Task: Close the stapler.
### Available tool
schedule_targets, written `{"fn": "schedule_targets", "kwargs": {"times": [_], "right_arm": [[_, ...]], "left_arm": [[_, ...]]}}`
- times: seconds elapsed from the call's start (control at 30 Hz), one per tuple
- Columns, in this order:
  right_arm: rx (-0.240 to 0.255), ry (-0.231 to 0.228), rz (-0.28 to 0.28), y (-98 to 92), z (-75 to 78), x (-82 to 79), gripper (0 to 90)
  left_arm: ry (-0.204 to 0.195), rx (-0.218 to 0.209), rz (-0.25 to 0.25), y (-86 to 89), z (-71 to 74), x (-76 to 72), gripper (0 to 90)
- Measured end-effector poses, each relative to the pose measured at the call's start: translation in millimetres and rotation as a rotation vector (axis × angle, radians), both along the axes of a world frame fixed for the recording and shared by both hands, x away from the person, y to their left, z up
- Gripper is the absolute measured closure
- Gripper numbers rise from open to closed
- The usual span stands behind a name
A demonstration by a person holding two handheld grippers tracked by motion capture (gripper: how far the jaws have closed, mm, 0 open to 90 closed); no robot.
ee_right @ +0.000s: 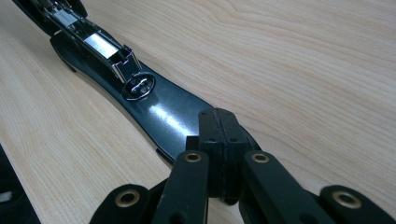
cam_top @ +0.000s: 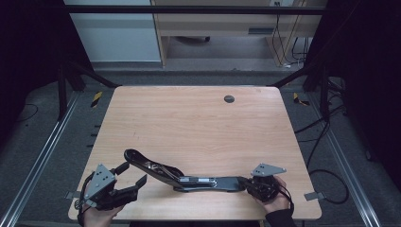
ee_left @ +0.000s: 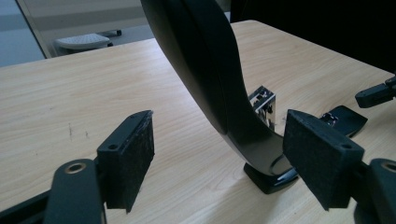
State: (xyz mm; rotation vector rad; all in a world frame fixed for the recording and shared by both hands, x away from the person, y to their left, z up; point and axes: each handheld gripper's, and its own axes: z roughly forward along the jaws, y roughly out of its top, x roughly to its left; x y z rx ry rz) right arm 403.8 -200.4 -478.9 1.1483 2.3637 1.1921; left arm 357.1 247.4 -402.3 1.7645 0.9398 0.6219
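High view is showing the left gripper (cam_top: 124, 182) with jaws standing wide apart, gripping nothing, at the raised top arm of a black, opened-out stapler (cam_top: 189, 177) lying on the pale wooden table (cam_top: 198, 123). Right gripper (cam_top: 249, 183) is pressing its jaws together at the stapler's base tip. A small dark round plug (cam_top: 229, 99) is sitting well apart.

Opened black stapler (cam_top: 189, 177) on wooden table (cam_top: 198, 123); right gripper (cam_top: 247, 183) at its base end; left gripper (cam_top: 135, 177) spread beside raised top arm.
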Motion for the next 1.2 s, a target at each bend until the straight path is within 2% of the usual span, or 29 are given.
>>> {"fn": "schedule_targets", "kwargs": {"times": [0.23,0.53,0.73,0.87,1.2], "right_arm": [[-0.018,0.009,-0.007,0.7,-1.2,1.3,90.0],[-0.043,0.027,0.007,5.7,-4.6,3.5,90.0],[-0.042,0.041,0.027,7.9,-6.9,4.3,90.0],[-0.053,0.056,0.035,9.6,-8.6,4.5,90.0],[-0.044,0.063,0.036,10.1,-9.0,5.1,90.0]], "left_arm": [[-0.004,-0.018,-0.001,-4.5,4.6,7.8,28.6],[-0.024,-0.022,-0.003,-9.7,6.3,14.0,34.5],[-0.024,-0.029,0.001,-12.1,8.8,17.7,41.9],[-0.015,-0.049,0.01,-9.4,9.7,19.3,49.8],[-0.01,-0.052,0.006,-14.2,14.7,19.6,52.2]]}}
